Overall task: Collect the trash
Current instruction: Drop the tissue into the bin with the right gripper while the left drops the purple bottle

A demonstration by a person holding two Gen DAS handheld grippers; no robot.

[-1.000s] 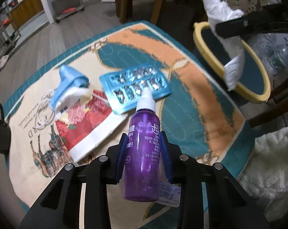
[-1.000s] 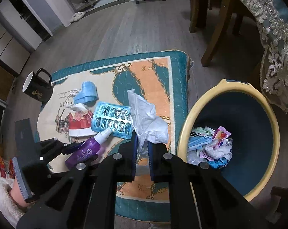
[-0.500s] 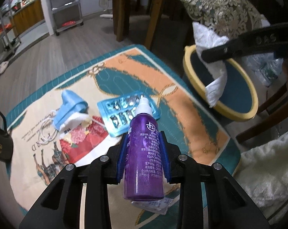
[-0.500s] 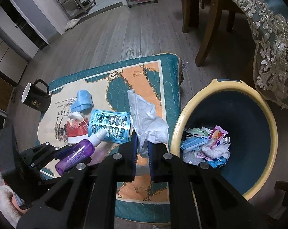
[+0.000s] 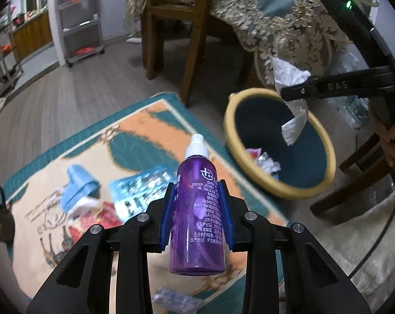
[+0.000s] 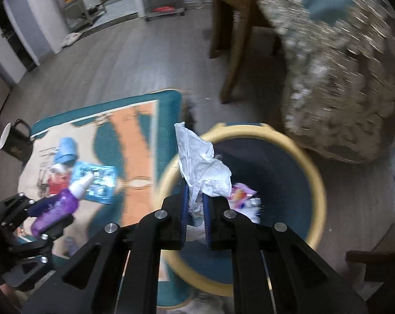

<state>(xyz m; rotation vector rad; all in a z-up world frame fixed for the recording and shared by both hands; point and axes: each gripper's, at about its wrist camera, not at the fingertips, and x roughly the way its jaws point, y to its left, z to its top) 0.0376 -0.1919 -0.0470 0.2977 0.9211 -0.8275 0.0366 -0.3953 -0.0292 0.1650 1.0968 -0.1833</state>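
In the left wrist view a grey wood-plank floor (image 5: 74,86) carries a patterned rug (image 5: 134,130) with a teal border; wooden chair legs (image 5: 195,36) and a lace-edged tablecloth (image 5: 263,13) stand beyond its far corner, metal shelving (image 5: 79,18) against the far wall. The left gripper (image 5: 197,209) has its blue pads clamped on a purple spray bottle (image 5: 197,214), white nozzle pointing away, held above the rug's near edge. On the rug lie a blue blister pack (image 5: 142,185), a blue mask (image 5: 78,185) and a red packet (image 5: 98,218), all blurred. Off the rug's right edge sits a yellow-rimmed bin (image 5: 249,167) with scraps inside, and the right gripper (image 5: 294,94) pinches a crumpled white tissue (image 5: 291,99) above it. The right wrist view, blurred throughout, shows the right gripper (image 6: 196,210) from behind, its jaws closed on the tissue (image 6: 205,167) over the bin's (image 6: 317,183) near-left rim. It alone shows a black mug (image 6: 14,141) on the floor by the rug's (image 6: 134,136) left edge, and the bottle (image 6: 57,208) in the left gripper (image 6: 49,210) seen side-on.
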